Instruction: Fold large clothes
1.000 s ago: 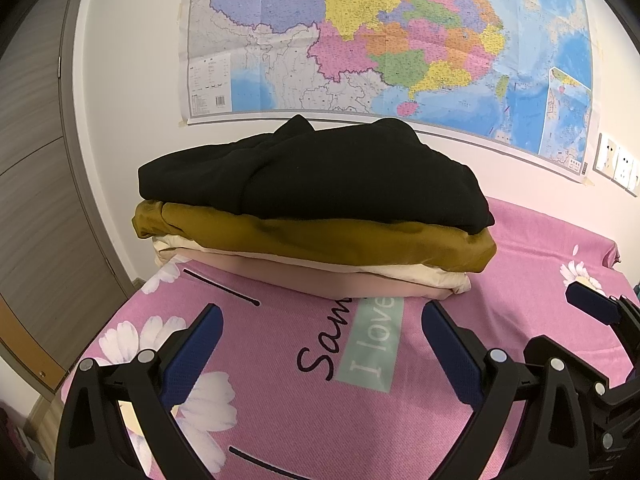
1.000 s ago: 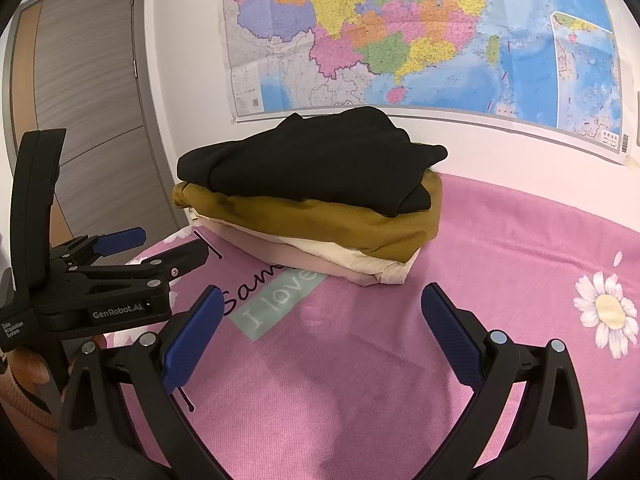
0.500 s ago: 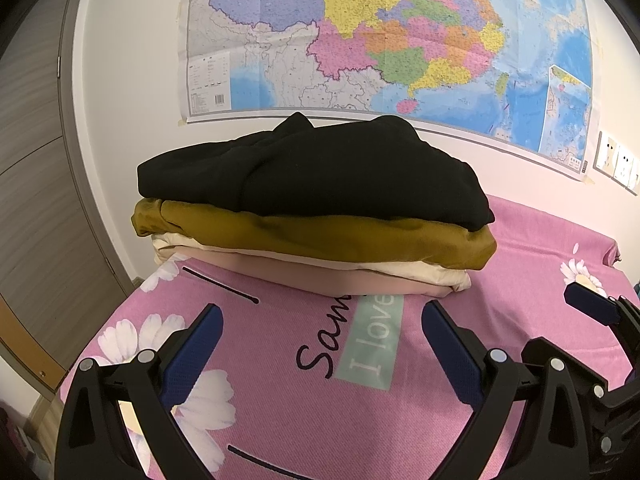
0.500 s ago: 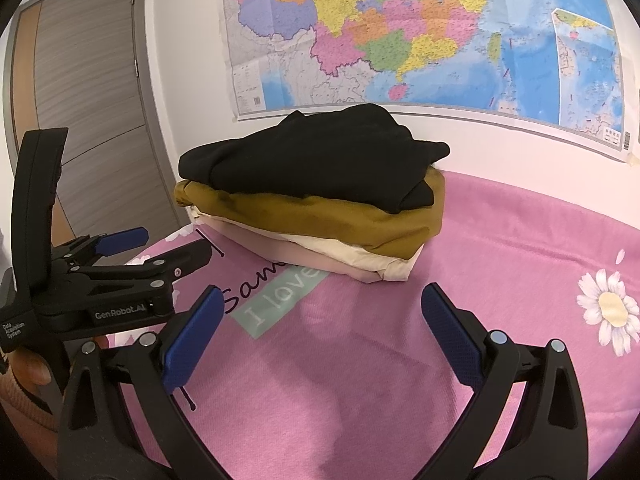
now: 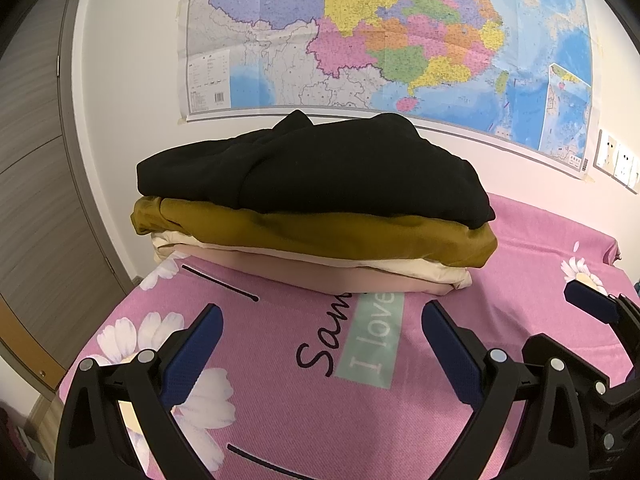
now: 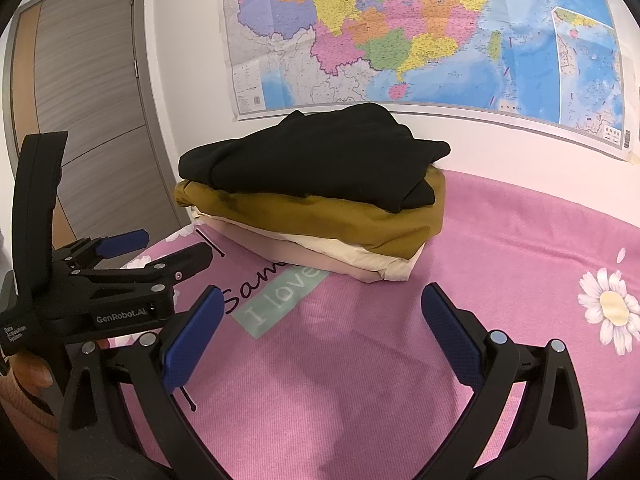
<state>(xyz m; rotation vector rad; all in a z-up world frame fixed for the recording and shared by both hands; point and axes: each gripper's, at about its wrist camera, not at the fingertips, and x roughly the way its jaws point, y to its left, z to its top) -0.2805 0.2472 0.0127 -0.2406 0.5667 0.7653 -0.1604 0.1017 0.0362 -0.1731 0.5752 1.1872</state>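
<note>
Pink bedding [image 5: 520, 248] printed with white daisies fills the lower half of both views, and a large colourful wall map [image 5: 392, 40] spans the white wall across the top. On the spread, dark script beginning "Sam" runs beside a pale green label [image 5: 372, 344] reading "I love"; the rest of the script is hidden under the clothes. The map's own lettering is too small to read.

At the centre of each frame sits a stack of folded clothes [image 5: 312, 220]: a black garment [image 5: 320, 168] on top, a mustard one [image 5: 320, 236] beneath it, then a cream layer [image 5: 420, 270] and a pale pink layer [image 5: 304, 270] resting on the spread. The stack lies near the wall, just under the map's lower edge.

At the bottom of its own view, the left gripper [image 5: 322, 354] has its blue-padded jaws spread wide with nothing between them, hovering over the bedding short of the stack. The right gripper [image 6: 322, 336] is likewise wide apart and empty. In the right wrist view the left gripper appears at the middle left, its body marked "GenRobot.AI" and a strap marked "Data Acquisition System". A hand [image 6: 28, 376] shows at the lower left edge beneath it. Grey wood-grain door panels [image 6: 92, 100] fill the upper left.
</note>
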